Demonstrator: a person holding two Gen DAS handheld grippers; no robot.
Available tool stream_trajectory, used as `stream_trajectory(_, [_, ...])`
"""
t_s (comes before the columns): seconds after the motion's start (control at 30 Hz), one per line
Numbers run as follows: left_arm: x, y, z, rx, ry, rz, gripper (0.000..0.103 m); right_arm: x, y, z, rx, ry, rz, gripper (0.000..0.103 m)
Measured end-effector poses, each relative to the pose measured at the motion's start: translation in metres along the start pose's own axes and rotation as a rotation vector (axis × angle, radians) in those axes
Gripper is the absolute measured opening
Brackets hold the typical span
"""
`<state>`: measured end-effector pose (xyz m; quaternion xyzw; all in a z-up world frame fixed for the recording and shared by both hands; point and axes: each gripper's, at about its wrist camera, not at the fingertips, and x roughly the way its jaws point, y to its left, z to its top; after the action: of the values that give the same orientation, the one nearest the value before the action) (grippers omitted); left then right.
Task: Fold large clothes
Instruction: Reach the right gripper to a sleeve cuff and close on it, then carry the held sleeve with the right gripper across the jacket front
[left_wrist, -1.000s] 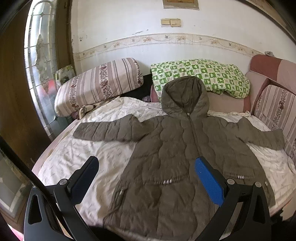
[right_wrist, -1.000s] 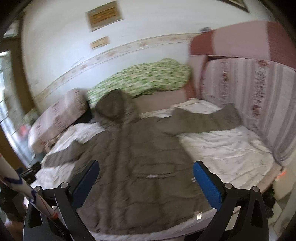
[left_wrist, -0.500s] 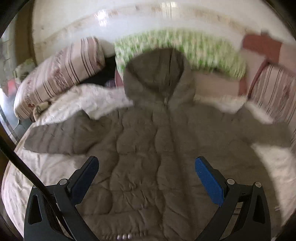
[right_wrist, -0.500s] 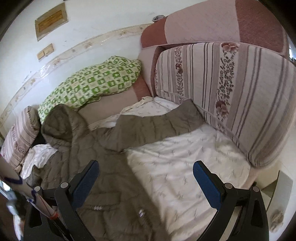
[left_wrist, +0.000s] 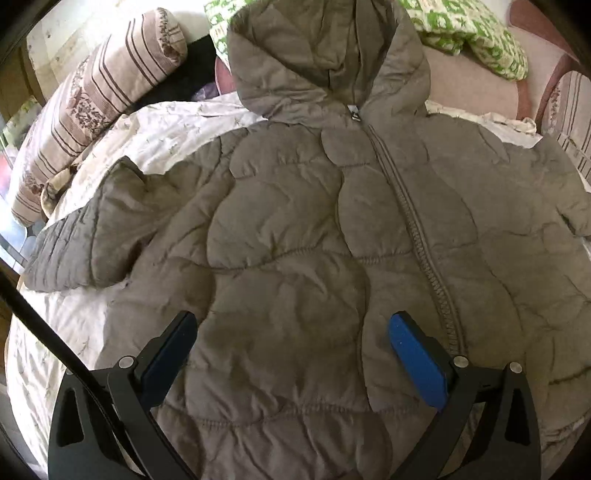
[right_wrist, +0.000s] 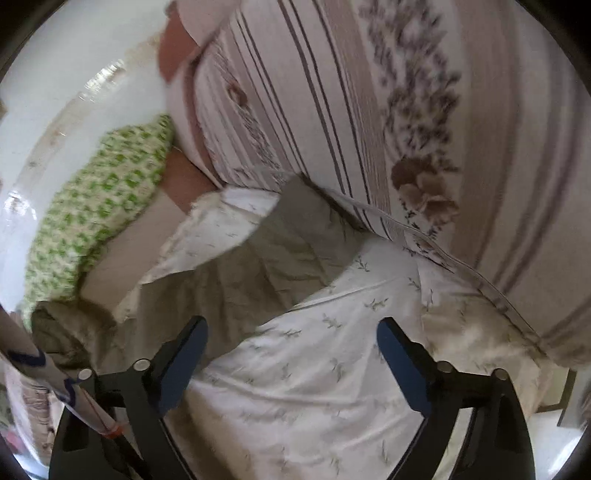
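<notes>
A grey-brown quilted hooded jacket (left_wrist: 295, 229) lies front up, zipped, spread flat on the bed. Its hood points to the far side, and its left sleeve (left_wrist: 70, 247) stretches out to the left. My left gripper (left_wrist: 291, 332) is open and empty, close above the jacket's chest. In the right wrist view the jacket's right sleeve (right_wrist: 266, 254) lies on the sheet, its cuff near the striped cushion. My right gripper (right_wrist: 291, 339) is open and empty, above the sheet just short of that sleeve.
A white patterned sheet (right_wrist: 332, 369) covers the bed. A striped floral cushion (right_wrist: 406, 110) stands on the right. A green checked pillow (right_wrist: 96, 206) and a striped bolster (left_wrist: 88, 103) lie at the head. A black cable (left_wrist: 48, 332) crosses the left wrist view.
Both grippers have moved forward and down toward the bed. The left came in close over the jacket's chest. The right swung right toward the right sleeve and striped cushion.
</notes>
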<state>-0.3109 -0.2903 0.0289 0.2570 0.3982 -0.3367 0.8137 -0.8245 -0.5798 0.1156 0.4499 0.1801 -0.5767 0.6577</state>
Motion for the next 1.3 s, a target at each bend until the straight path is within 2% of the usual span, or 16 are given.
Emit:
stream_trajectory(0.1, [0.002, -0.005, 0.0, 0.016, -0.007, 0.011, 0.103, 0.03, -0.002, 0.009, -0.007, 0.011, -0.042, 0.085])
stream_trajectory(0.33, [0.008, -0.006, 0.0, 0.023, -0.008, 0.009, 0.103, 0.082, -0.016, 0.036, 0.063, -0.014, -0.091, 0.083])
stream_trajectory(0.4, [0.009, -0.006, 0.001, 0.019, -0.011, 0.002, 0.103, 0.094, -0.018, 0.041, 0.055, -0.007, -0.129, 0.077])
stream_trajectory(0.6, [0.011, -0.004, 0.002, 0.014, -0.013, -0.013, 0.103, 0.119, -0.031, 0.048, 0.101, -0.015, -0.166, 0.074])
stream_trajectory(0.67, [0.012, -0.005, 0.002, 0.016, -0.014, -0.012, 0.103, 0.129, -0.033, 0.05, 0.095, -0.015, -0.175, 0.068])
stream_trajectory(0.73, [0.012, -0.007, 0.002, 0.023, -0.016, -0.007, 0.103, 0.136, -0.031, 0.052, 0.075, 0.002, -0.161, 0.04])
stream_trajectory(0.77, [0.012, -0.007, 0.002, 0.027, -0.018, -0.005, 0.103, 0.138, -0.031, 0.052, 0.06, 0.007, -0.181, 0.034])
stream_trajectory(0.8, [0.012, -0.007, 0.002, 0.029, -0.02, -0.004, 0.103, 0.135, -0.029, 0.052, 0.052, -0.005, -0.197, 0.022])
stream_trajectory(0.83, [0.013, -0.008, 0.002, 0.031, -0.02, -0.003, 0.103, 0.125, -0.028, 0.052, 0.063, -0.044, -0.17, 0.017])
stream_trajectory(1.0, [0.012, -0.007, 0.001, 0.026, -0.021, -0.008, 0.103, 0.082, -0.001, 0.056, -0.01, -0.139, -0.139, 0.014])
stream_trajectory(1.3, [-0.006, 0.005, 0.004, 0.008, -0.069, -0.003, 0.103, -0.02, 0.069, 0.052, -0.11, -0.237, -0.008, 0.013])
